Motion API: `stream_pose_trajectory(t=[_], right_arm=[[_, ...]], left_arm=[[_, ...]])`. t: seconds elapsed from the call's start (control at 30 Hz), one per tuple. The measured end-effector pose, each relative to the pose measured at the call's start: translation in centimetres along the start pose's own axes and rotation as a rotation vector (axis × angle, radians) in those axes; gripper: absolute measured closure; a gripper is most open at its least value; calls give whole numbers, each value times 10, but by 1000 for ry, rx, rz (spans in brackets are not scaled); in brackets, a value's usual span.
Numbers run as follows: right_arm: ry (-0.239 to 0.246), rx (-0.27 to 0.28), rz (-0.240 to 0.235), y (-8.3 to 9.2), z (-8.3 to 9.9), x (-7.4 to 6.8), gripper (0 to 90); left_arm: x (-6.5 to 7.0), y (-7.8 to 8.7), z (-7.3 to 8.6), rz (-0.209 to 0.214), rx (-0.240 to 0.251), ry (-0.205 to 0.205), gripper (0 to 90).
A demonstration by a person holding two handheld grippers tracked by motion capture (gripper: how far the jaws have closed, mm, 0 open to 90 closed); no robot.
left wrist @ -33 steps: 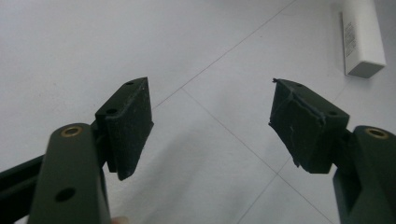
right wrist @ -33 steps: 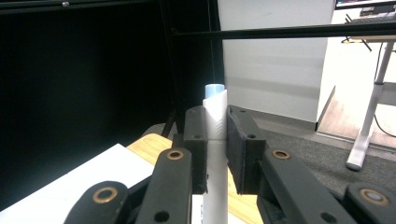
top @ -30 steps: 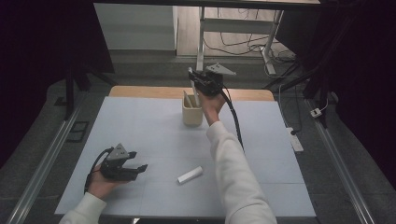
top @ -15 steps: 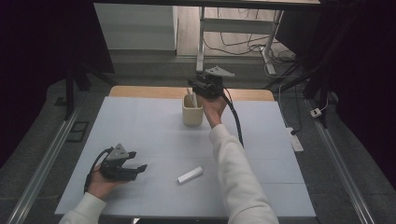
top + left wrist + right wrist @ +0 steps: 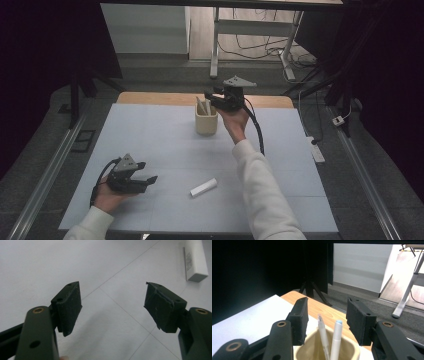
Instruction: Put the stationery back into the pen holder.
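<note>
We're at the drop-off: our right gripper (image 5: 212, 100) hovers over the cup (image 5: 206, 121) at twelve o'clock, jaws just sprung apart, two pens (image 5: 336, 338) standing free inside. Next, the white stick (image 5: 203, 187) at six o'clock; our left gripper (image 5: 145, 176) rests wide, empty. The cup's bottom stays hidden.

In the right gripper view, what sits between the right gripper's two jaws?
The tops of two pens standing in the beige cup rise into the gap of the right gripper; its jaws, just opened, touch neither pen.
</note>
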State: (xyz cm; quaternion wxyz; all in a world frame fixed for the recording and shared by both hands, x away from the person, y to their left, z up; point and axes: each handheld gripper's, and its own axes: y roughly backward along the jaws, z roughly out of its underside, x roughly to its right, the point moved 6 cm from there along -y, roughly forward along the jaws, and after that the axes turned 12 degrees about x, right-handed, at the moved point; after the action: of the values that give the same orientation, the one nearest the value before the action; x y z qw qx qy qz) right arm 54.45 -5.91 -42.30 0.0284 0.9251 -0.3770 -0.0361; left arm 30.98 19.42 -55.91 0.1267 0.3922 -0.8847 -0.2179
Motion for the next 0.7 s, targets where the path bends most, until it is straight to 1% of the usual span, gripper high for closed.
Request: stream_pose_trajectory(t=[0.27, 0.43, 0.53, 0.7], right_arm=[[9, -14, -8, 23, 5, 2, 522], [30, -29, -8, 39, 9, 4, 522], [28, -32, -17, 45, 10, 5, 522], [29, -57, -37, 53, 16, 3, 519]], left_arm=[[-2, 1, -1, -4, 9, 10, 292], [-2, 1, 0, -4, 4, 9, 292], [-2, 0, 0, -6, 1, 8, 292], [-2, 0, 1, -6, -3, 9, 291]])
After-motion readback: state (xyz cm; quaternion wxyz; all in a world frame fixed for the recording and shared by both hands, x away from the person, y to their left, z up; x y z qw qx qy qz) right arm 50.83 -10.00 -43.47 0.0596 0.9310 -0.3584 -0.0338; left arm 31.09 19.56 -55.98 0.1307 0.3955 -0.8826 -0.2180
